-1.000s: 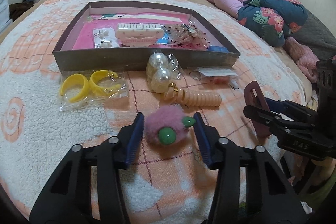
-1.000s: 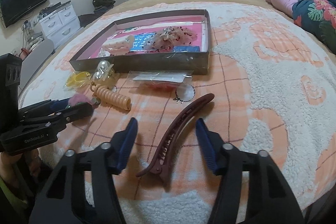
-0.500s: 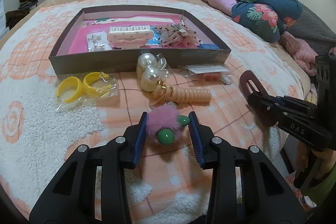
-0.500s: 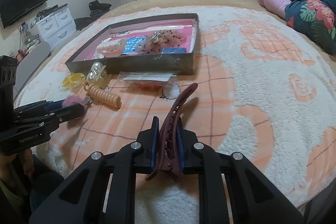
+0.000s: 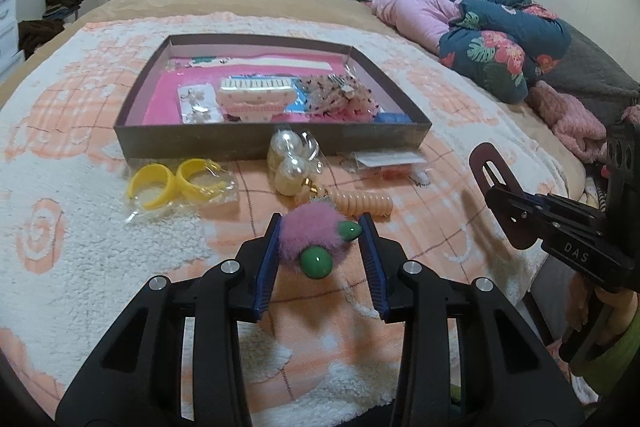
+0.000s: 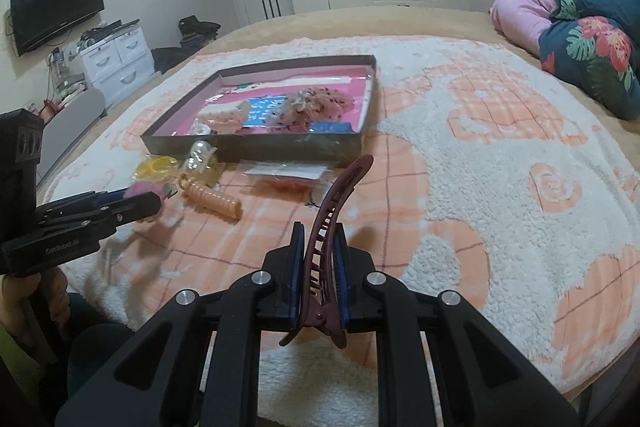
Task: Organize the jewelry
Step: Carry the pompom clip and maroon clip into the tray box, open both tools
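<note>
My left gripper (image 5: 320, 247) is shut on a pink fluffy pompom with green beads (image 5: 310, 237) and holds it above the blanket. My right gripper (image 6: 318, 267) is shut on a long maroon hair clip (image 6: 332, 211), lifted off the bed; the clip also shows in the left wrist view (image 5: 494, 183). The dark shallow box (image 5: 272, 143) with a pink lining lies ahead and holds a white comb clip (image 5: 256, 99), an earring card and a dotted bow. The box shows in the right wrist view (image 6: 256, 145) too.
On the blanket in front of the box lie bagged yellow hoops (image 5: 176, 183), bagged pearl pieces (image 5: 290, 157), a peach spiral hair tie (image 5: 360, 203) and a small packet (image 5: 390, 163). Folded clothes and a floral quilt (image 5: 504, 55) lie at the far right.
Both grippers closed: the left on the pompom, the right on the maroon clip. Both then lifted their items off the blanket and moved toward the box.
</note>
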A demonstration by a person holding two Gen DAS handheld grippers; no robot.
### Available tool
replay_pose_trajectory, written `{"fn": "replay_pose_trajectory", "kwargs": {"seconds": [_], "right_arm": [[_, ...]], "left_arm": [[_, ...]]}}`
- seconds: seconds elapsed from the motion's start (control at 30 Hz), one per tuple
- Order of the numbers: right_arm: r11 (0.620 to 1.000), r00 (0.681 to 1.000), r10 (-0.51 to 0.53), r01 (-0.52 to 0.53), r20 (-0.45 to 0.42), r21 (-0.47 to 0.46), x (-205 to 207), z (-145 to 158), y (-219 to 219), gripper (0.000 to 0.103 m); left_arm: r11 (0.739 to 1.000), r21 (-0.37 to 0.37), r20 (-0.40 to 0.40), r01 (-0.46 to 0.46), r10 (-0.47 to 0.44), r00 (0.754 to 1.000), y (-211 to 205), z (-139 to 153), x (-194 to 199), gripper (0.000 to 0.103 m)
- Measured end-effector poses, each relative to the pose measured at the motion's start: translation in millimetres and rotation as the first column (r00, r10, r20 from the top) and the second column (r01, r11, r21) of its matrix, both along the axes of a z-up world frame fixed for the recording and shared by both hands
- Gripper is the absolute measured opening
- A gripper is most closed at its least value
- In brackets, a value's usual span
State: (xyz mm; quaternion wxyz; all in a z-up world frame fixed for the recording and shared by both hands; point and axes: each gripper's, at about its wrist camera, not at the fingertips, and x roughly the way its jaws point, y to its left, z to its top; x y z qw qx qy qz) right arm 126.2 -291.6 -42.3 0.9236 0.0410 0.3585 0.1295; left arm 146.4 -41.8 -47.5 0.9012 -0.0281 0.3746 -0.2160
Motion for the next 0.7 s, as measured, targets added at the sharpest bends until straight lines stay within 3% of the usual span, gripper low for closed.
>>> {"fn": "replay_pose_trajectory", "kwargs": {"seconds": [0.7], "right_arm": [[0.989, 0.988, 0.149, -0.148, 0.045, -0.022, 9, 25, 57, 0.014]], "left_arm": [[0.994, -0.042, 0.074, -0.103, 0.106, 0.992, 41, 26, -1, 0.029]]}}
